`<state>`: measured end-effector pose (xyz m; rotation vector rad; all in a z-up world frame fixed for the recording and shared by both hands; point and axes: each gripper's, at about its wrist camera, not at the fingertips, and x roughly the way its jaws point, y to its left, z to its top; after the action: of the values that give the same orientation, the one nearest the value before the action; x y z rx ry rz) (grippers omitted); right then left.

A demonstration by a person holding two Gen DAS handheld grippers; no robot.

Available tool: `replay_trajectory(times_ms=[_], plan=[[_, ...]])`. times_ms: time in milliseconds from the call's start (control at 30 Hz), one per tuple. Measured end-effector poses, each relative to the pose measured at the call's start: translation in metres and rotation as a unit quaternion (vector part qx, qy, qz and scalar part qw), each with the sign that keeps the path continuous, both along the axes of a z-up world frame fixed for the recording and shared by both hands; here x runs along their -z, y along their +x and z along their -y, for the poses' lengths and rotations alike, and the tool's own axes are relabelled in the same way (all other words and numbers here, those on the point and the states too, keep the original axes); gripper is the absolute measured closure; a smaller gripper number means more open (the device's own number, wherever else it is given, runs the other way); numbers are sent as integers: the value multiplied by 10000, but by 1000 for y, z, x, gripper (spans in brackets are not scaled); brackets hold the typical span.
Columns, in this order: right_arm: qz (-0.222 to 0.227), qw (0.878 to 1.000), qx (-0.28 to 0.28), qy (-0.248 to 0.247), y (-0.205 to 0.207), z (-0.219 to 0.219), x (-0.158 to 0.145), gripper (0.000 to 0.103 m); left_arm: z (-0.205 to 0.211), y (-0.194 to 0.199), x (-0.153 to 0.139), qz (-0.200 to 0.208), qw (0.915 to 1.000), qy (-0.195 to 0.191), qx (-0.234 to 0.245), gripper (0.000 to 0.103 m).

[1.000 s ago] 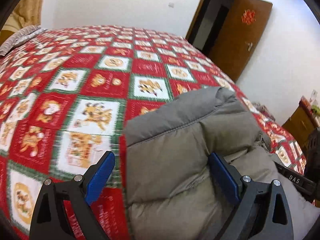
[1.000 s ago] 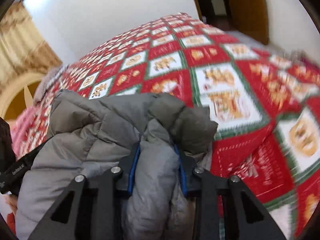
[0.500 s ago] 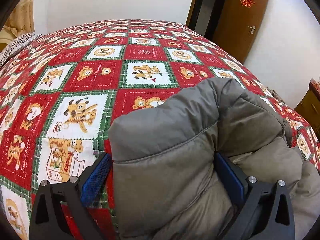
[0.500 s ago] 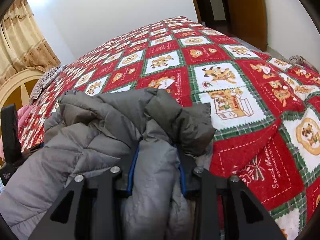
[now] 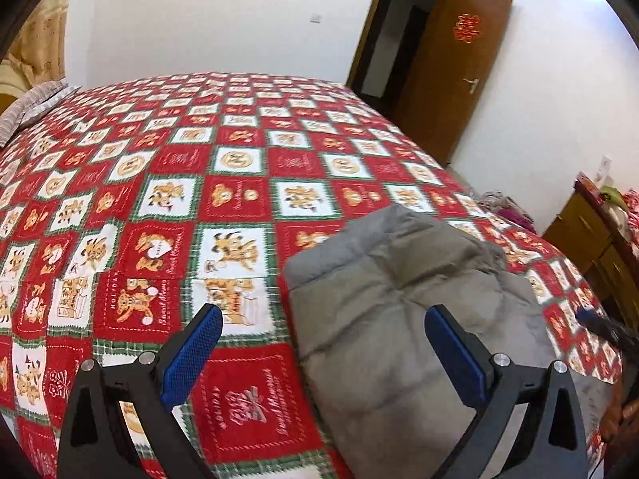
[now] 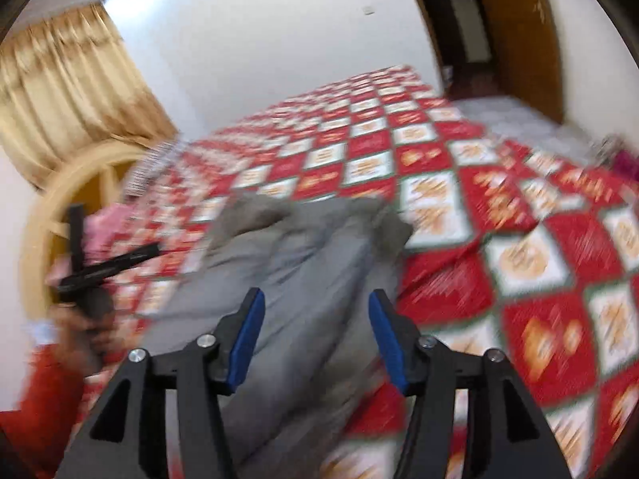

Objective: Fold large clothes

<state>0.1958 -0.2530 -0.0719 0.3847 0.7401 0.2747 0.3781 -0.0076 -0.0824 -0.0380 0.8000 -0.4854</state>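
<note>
Right hand-held gripper jaws just opening, empty, above grey jacket on bedspread

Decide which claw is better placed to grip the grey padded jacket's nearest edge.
Probably right: the right claw stands open directly over the grey padded jacket; the left claw straddles its side edge and the bedspread.

jacket showing plain grey, quilted. bedspread showing red and white squares with green plaid borders, orange bear prints. pads showing blue on black frames. door showing brown, red emblem. curtain showing gold.
</note>
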Motion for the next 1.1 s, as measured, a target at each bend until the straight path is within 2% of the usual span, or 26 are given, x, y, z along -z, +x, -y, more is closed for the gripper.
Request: replay_trajectory(times_ms=[67, 133, 167, 233, 300, 400, 467, 567, 667, 733, 800, 867, 967, 1100], plan=[[-42, 9995, -213, 237, -17, -11, 4, 44, 20, 2, 6, 47, 9998, 181, 94, 1], [-160, 9993, -265, 201, -26, -30, 20, 49, 42, 10, 16, 19, 9987, 462, 197, 1], [-266, 9993, -250, 126, -25, -36, 29, 58, 60, 18, 26, 6, 9966, 783, 240, 1], [-598, 9981, -111, 17, -20, -47, 56, 62, 81, 29, 45, -121, 9913, 1299, 199, 1], [-851, 9960, 119, 259, -14, -46, 81, 62, 80, 28, 50, -265, 9937, 1068, 208, 1], [-902, 9943, 206, 537, -11, -41, 92, 62, 53, 12, 38, -294, 9970, 712, 114, 1], [-845, 9949, 131, 537, -11, -40, 91, 61, 16, -15, 21, -99, 9991, 421, -30, 1], [-812, 9945, 94, 649, -10, -34, 96, 58, -37, -76, 0, 79, 9997, -198, -101, 1], [-790, 9936, 85, 799, -9, -29, 103, 58, -34, -117, 6, -141, 9980, -602, 152, 1], [-776, 9938, 94, 791, -6, -29, 105, 58, -16, -128, 18, -196, 9977, -605, 222, 1], [-751, 9947, 121, 694, -7, -32, 104, 58, 0, -128, 34, -259, 9988, -378, 166, 1], [-737, 9960, 169, 478, -7, -37, 102, 58, 6, -118, 55, -505, 9983, -289, 44, 1], [-740, 9954, 252, 558, -13, -40, 106, 58, 0, -109, 74, -747, 9970, -216, -58, 1], [-677, 9940, 392, 766, -16, -43, 115, 58, 7, -111, 87, -243, 9990, 372, -19, 1]])
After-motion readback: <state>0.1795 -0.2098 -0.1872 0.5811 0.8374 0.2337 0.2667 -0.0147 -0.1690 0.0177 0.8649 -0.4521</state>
